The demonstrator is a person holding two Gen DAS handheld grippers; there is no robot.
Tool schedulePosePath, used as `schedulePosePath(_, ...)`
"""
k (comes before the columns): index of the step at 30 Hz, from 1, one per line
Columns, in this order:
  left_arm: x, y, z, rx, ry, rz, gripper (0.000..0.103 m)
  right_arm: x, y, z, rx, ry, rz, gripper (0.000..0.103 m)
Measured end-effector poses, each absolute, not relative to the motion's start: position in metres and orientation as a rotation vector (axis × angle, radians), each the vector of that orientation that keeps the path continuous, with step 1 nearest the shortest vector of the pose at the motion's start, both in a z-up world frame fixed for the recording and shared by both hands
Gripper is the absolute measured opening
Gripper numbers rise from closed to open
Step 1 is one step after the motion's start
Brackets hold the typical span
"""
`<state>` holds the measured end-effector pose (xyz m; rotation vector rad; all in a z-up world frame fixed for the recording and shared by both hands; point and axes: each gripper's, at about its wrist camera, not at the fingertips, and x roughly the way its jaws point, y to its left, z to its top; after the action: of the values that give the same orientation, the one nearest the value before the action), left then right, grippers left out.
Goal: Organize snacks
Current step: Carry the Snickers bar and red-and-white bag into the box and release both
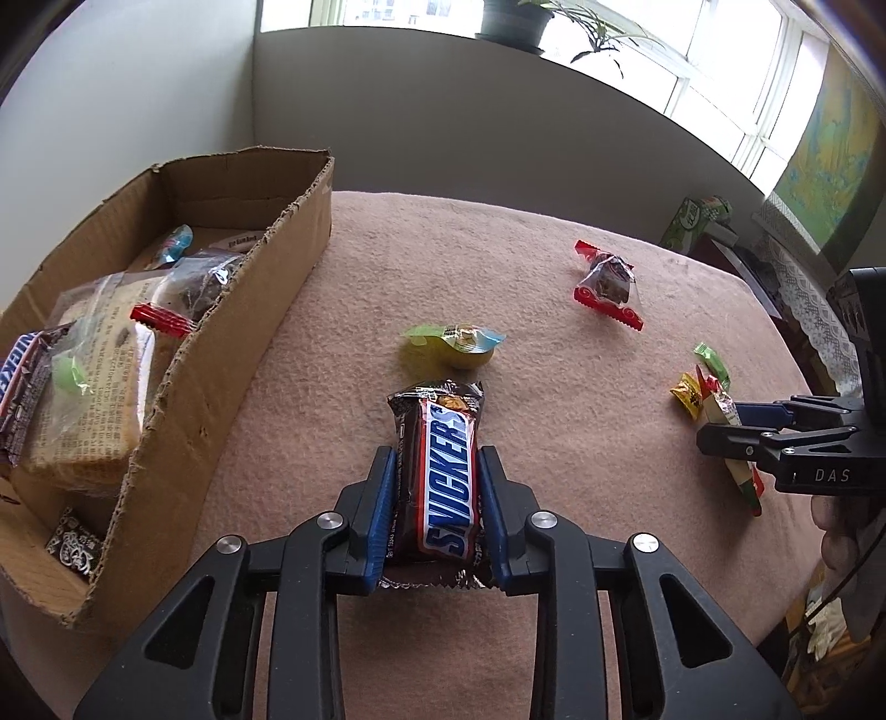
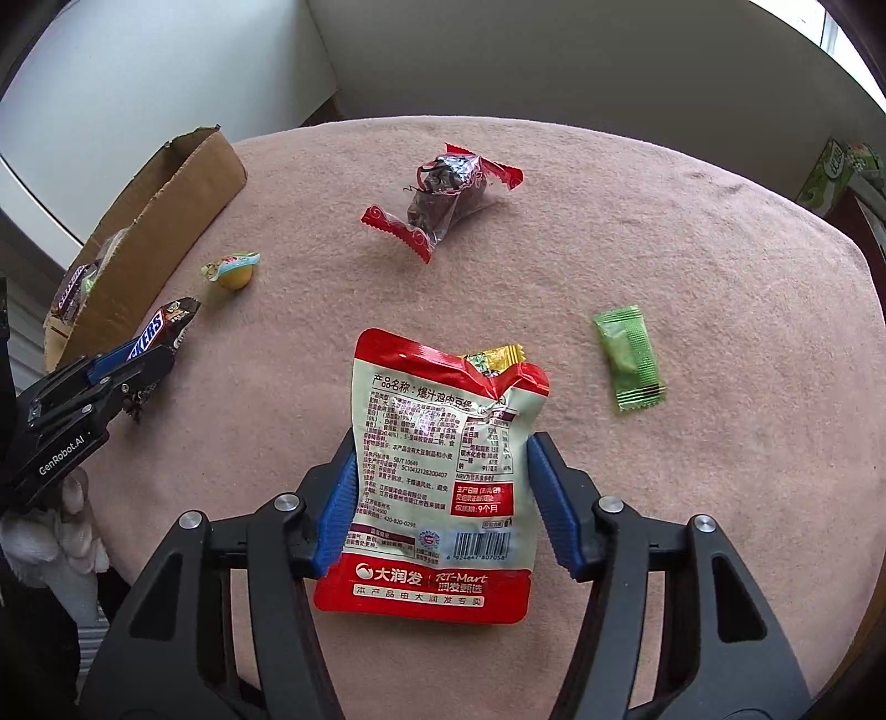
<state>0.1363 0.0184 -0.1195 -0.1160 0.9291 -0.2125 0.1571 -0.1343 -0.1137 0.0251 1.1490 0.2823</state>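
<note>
between left tool (image 1: 436,498) pads, snickers bar (image 1: 443,476), gripped

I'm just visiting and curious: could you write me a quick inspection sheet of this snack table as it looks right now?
Surface: pink cloth, round table.
Job's things: cardboard box holding snacks; Snickers bar; red pouch; jelly cup; red-ended candy; green candy; yellow candy.
Clutter: nothing seen.
Grippers: left tool clamps the Snickers bar; right tool flanks the pouch, contact unclear.
Cables: nothing seen.
Surroundings: windows, potted plant, green carton.
</note>
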Motion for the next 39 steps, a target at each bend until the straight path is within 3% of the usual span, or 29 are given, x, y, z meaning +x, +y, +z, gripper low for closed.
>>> schedulePosePath(14,0.112,0.031,-0.077,-0.148,0.84,-0.231,0.027,0.135,-0.14,-0.059,0.068,1.045,0.34,0.061)
schedulePosePath(24,0.111,0.071,-0.043,-0.156,0.761,-0.18,0.027,0.166,-0.087,-0.021,0.103,0.967,0.442,0.061)
schedulePosePath(39,0.149,0.135,-0.036,-0.207,0.741,-0.053,0.027,0.242,0.025,-0.003,0.034,0.911,0.522,0.062)
